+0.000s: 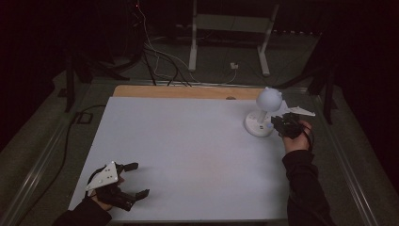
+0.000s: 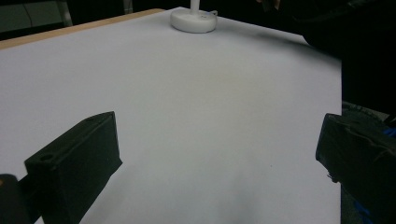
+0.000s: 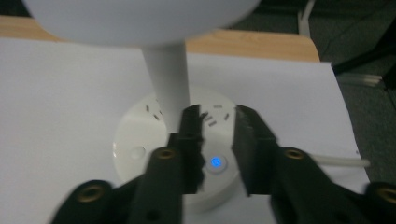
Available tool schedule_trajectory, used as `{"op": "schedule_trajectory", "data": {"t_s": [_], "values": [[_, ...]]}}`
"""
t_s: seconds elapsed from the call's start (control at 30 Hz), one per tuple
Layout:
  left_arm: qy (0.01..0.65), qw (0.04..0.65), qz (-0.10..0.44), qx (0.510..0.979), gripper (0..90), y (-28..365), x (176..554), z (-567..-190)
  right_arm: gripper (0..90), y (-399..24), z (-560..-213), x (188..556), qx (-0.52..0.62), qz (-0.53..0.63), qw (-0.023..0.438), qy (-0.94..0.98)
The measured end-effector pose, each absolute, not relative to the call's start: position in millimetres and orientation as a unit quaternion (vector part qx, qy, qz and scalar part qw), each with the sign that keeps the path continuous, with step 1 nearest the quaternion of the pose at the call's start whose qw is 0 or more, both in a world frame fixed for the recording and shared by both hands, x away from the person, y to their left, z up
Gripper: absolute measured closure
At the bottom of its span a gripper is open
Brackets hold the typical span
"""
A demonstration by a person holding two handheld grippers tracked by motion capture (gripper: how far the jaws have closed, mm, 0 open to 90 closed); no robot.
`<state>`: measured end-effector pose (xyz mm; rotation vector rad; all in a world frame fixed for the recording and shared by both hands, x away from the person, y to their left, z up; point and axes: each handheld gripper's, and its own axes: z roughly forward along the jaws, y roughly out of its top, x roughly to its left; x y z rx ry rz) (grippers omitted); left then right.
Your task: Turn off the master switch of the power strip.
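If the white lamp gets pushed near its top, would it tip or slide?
The white lamp probably resists tipping: its round base is wide and flat. Its globe head on a thin stem looks top-heavy, so a high push might rock it.

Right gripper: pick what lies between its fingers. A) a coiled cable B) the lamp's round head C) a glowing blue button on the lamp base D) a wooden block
C: in the right gripper view the blue button glows on the lamp base, within the right gripper.

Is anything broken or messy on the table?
No, nothing stands out. The white lamp stands upright near the table's far right corner, a blue light glowing on its base, with the right gripper hovering over it.
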<state>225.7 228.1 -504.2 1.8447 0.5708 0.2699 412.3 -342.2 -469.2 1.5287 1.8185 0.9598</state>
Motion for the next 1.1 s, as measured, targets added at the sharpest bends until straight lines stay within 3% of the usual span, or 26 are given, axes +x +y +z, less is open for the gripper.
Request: {"op": "schedule_trajectory", "data": {"t_s": [0.23, 1.1], "values": [[0.242, 0.561, 0.115, 0.784, 0.3, 228.0, 225.5, -504.2, 90.0, -340.3, -475.6, 415.7, 0.575, 0.345, 0.285, 0.685], [0.242, 0.563, 0.113, 0.782, 0.3, 228.4, 225.7, -504.2, 90.0, -334.2, -499.2, 425.7, 0.580, 0.320, 0.284, 0.693]]}}
